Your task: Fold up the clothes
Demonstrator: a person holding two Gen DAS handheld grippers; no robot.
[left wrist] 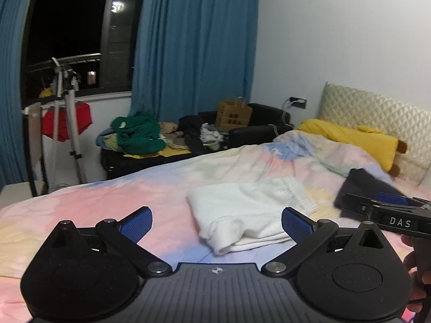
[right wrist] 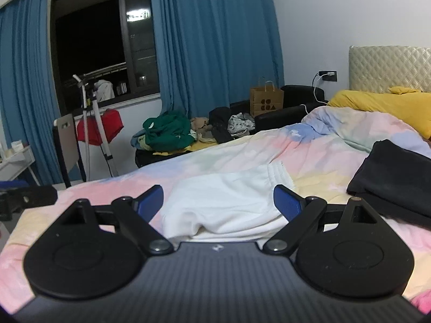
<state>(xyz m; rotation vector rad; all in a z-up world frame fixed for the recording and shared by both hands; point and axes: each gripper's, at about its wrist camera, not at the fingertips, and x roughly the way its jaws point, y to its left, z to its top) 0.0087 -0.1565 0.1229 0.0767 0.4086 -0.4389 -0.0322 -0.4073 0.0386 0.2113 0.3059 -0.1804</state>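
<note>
A white folded garment (left wrist: 250, 210) (right wrist: 229, 202) lies on the pastel bed cover (left wrist: 107, 196) (right wrist: 323, 145). A dark folded garment (left wrist: 363, 185) (right wrist: 396, 177) rests to its right, nearer the headboard. My left gripper (left wrist: 216, 224) hangs above the bed in front of the white garment, open, with nothing between its blue pads. My right gripper (right wrist: 218, 202) is open too, above the near edge of the white garment, and holds nothing. In the left wrist view the right gripper (left wrist: 385, 210) juts in from the right edge, held by a hand (left wrist: 414, 269).
A yellow pillow (left wrist: 355, 137) (right wrist: 390, 107) lies at the quilted headboard (left wrist: 377, 113). Beyond the bed, a black sofa (left wrist: 258, 129) carries a heap of clothes (left wrist: 140, 134) (right wrist: 169, 129) and a paper bag (right wrist: 266, 102). A white stand (left wrist: 70, 123) stands by the window.
</note>
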